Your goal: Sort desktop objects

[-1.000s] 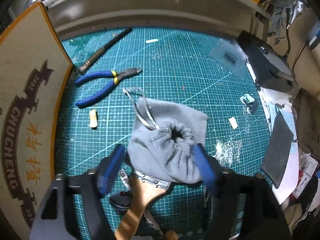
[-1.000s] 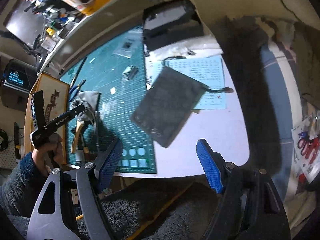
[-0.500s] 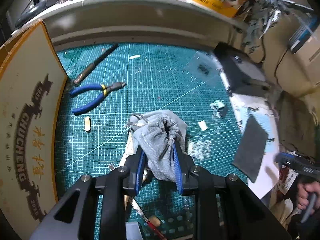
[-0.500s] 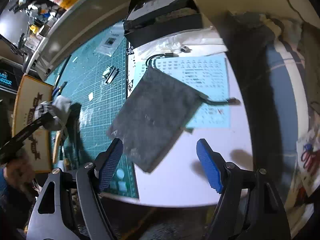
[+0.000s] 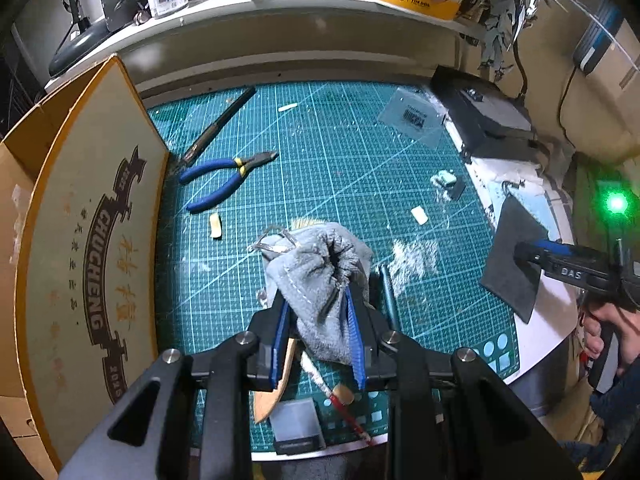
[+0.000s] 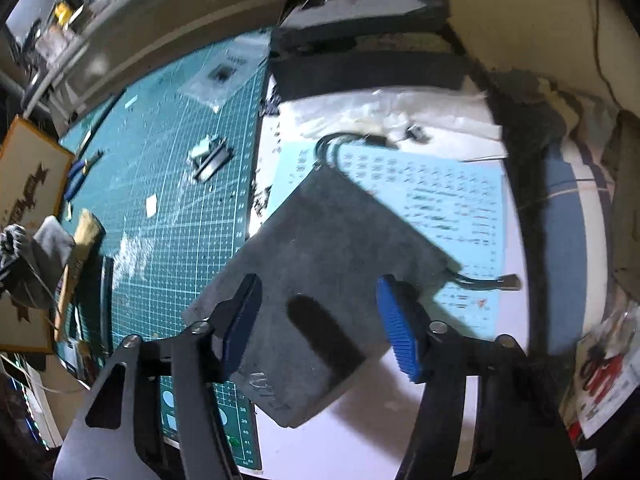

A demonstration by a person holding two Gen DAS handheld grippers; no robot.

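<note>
Dark grey felt drawstring pouch (image 6: 332,280) lies flat directly beneath the right gripper (image 6: 320,324), long axis diagonal, straddling cutting mat and white bench (image 6: 420,420); its jaws are closing, not yet gripping. Leftward, the left gripper (image 5: 318,340) pinches one light grey fleece pouch (image 5: 316,276). Beyond: one blue-handled pliers (image 5: 224,182).

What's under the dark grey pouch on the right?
The dark grey pouch lies across the light blue printed sheet, the white desk and the cutting mat's edge. Anything directly beneath stays hidden.
</note>
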